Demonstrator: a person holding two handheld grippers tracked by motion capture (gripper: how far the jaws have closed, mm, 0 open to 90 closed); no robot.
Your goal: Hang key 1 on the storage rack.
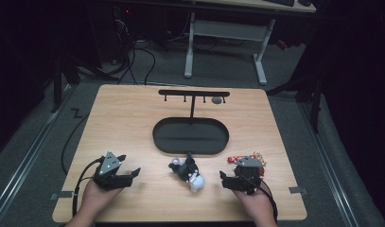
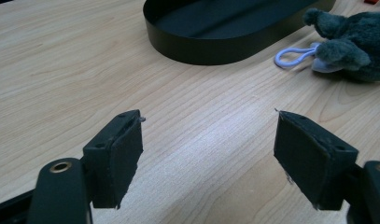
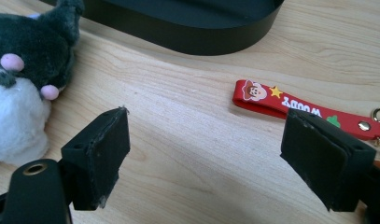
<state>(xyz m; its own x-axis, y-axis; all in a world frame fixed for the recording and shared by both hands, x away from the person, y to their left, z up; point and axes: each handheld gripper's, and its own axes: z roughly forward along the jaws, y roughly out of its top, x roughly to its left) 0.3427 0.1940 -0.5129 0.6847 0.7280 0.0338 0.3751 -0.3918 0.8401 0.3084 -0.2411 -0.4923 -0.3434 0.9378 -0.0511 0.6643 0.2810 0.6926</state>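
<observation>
The left gripper rests low over the wooden worktop with its jaws spread wide and nothing between them; in the left gripper view only bare wood lies in the gap. The right gripper is likewise spread wide and holds nothing, its gap showing bare wood too. Each is held in a hand at the near edge of the worktop, the left hand and the right hand.

Between the two grippers lies a plush toy, dark grey and white, with its long axis running from the tray side toward the near edge and tilted toward the right gripper. Its white end lies nearer the person, its dark end toward the tray. In the right gripper view the plush toy sits just left of the left jaw, pink spots showing on its dark part. In the left gripper view the plush toy lies ahead and to the right, with a pale loop extending from it onto the wood.

A red strap printed with "WOODY" lies ahead of the right gripper, running left to right, its far end with a metal clasp passing behind the right jaw.

Beyond both grippers stands a black oval tray, with a black hook rack rising behind it.
</observation>
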